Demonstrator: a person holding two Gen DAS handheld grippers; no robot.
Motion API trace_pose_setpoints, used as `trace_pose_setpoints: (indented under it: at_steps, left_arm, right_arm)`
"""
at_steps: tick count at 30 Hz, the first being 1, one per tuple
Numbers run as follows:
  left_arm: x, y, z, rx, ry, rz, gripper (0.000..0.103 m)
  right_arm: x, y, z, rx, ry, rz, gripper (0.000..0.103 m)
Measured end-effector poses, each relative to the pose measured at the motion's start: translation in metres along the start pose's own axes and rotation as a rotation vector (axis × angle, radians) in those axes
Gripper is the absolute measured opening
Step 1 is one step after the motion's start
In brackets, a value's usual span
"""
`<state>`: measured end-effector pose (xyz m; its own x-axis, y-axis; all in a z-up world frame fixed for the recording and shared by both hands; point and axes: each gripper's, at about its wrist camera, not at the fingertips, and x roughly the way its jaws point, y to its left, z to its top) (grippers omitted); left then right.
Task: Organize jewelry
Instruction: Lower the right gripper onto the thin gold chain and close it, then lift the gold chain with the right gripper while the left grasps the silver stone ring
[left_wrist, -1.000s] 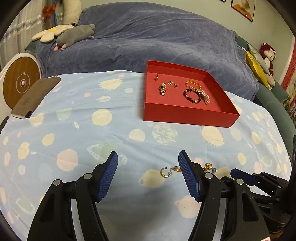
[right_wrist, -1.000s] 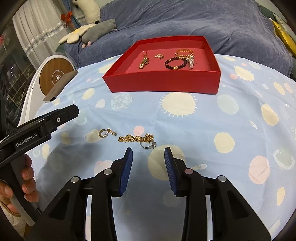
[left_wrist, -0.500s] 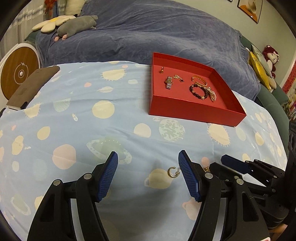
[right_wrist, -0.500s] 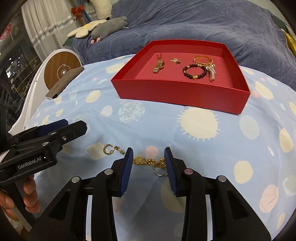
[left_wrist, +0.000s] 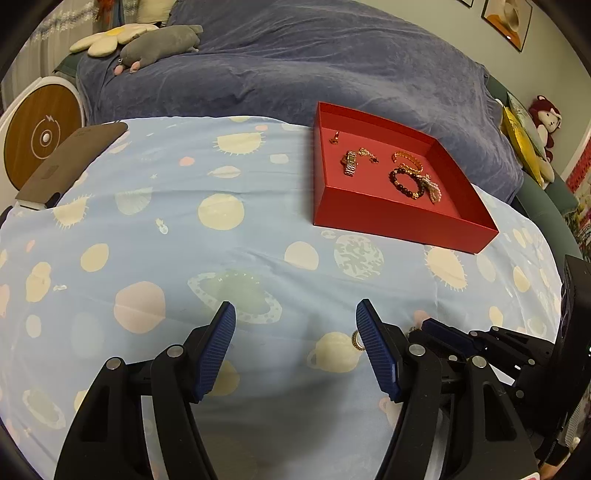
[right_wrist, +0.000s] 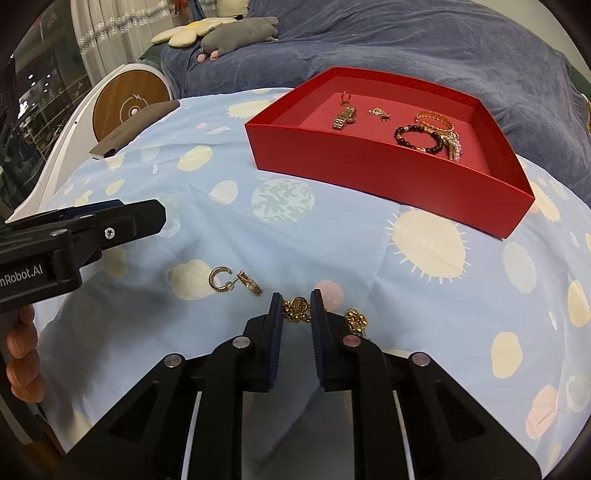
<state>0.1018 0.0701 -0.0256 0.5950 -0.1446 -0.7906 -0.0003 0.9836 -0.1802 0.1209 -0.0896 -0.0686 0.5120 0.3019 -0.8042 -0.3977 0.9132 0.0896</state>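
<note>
Right wrist: gold link chain (right_wrist: 297, 310), bunched.

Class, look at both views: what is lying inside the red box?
The red box holds a gold watch, a small earring, a little charm, a gold bangle, a dark bead bracelet and a pearl piece. Its near wall hides the front floor.

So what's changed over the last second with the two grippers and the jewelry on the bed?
The right gripper moved forward and down onto the gold chain, its jaws narrowing around the chain. The left gripper stayed wide open, holding nothing. The hoop earrings and red tray stayed put.
</note>
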Motion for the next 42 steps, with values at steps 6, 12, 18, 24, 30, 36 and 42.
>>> trace_pose_setpoints:
  at_steps: [6, 12, 18, 24, 30, 36, 42]
  left_arm:
    - [0.0, 0.0, 0.0, 0.005, 0.003, 0.0, 0.065]
    - [0.0, -0.007, 0.0, 0.02, 0.0, -0.007, 0.065]
    - [0.0, -0.019, -0.001, 0.037, -0.003, -0.023, 0.065]
    - [0.002, -0.041, -0.002, 0.073, -0.004, -0.054, 0.065]
    - [0.012, -0.076, -0.008, 0.153, 0.006, -0.101, 0.065]
    - [0.034, -0.112, -0.017, 0.242, 0.011, -0.114, 0.065]
    - [0.057, -0.13, -0.019, 0.278, 0.012, -0.092, 0.063]
  right_arm:
    - [-0.011, -0.009, 0.005, 0.045, -0.031, 0.007, 0.004]
    - [-0.049, -0.029, 0.023, 0.109, -0.137, 0.028, 0.004]
    - [-0.083, -0.046, 0.034, 0.146, -0.229, 0.028, 0.004]
    - [-0.106, -0.054, 0.035, 0.17, -0.287, 0.038, 0.004]
    - [-0.12, -0.068, 0.033, 0.203, -0.313, 0.034, 0.004]
    - [-0.12, -0.076, 0.027, 0.232, -0.3, 0.033, 0.004]
    - [-0.12, -0.077, 0.023, 0.239, -0.292, 0.035, 0.004]
